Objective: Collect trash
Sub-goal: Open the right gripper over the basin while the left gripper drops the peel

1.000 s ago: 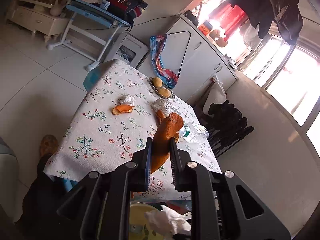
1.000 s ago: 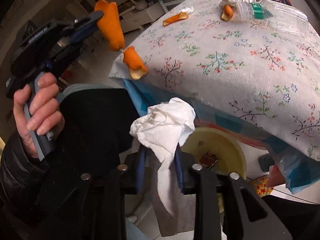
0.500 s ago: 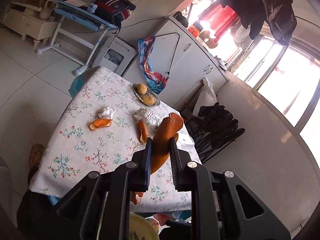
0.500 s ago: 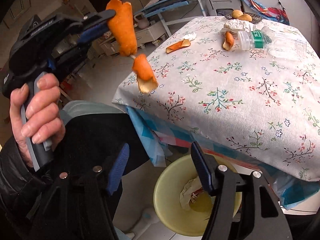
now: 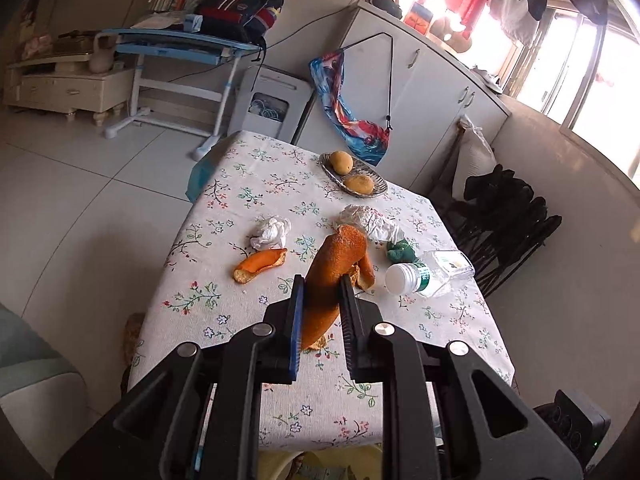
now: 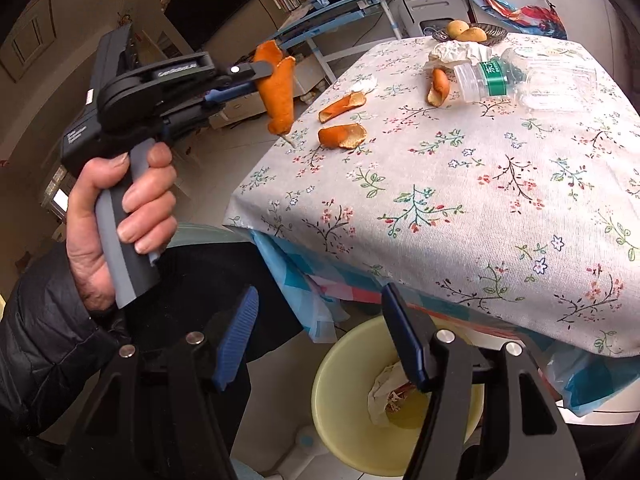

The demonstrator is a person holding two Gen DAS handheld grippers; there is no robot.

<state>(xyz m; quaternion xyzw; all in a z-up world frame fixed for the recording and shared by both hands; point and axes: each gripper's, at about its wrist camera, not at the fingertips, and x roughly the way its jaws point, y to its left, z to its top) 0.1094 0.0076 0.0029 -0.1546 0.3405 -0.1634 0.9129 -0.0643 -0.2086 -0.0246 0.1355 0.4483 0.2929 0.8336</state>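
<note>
Orange and pebbled on the outside, a long curl of peel (image 5: 334,276) stands pinched between the ribbed pads of the left gripper (image 5: 320,312), whose jaws are clamped on it; the right wrist view shows that peel (image 6: 276,88) held in the air just off the table's corner, a hand (image 6: 116,216) wrapped round the grey handle. The right gripper (image 6: 320,344) has its blue pads apart with nothing between them, above a pale yellow plastic bin (image 6: 340,424) that holds a crumpled white tissue (image 6: 384,392) and sits on the floor half under the table's near edge. On the floral cloth of the table (image 6: 480,208) lie three more curled peel pieces (image 6: 344,136), each with a pithy inner face, a wad of tissue (image 5: 272,232), crinkled white paper (image 5: 370,220) and a clear plastic bottle (image 5: 428,276) on its side with a green label. A wire dish (image 5: 354,176) with two round fruits sits near the far edge. Bare tiled floor lies open to the table's left; black folded chairs (image 5: 504,224) crowd its right side.
</note>
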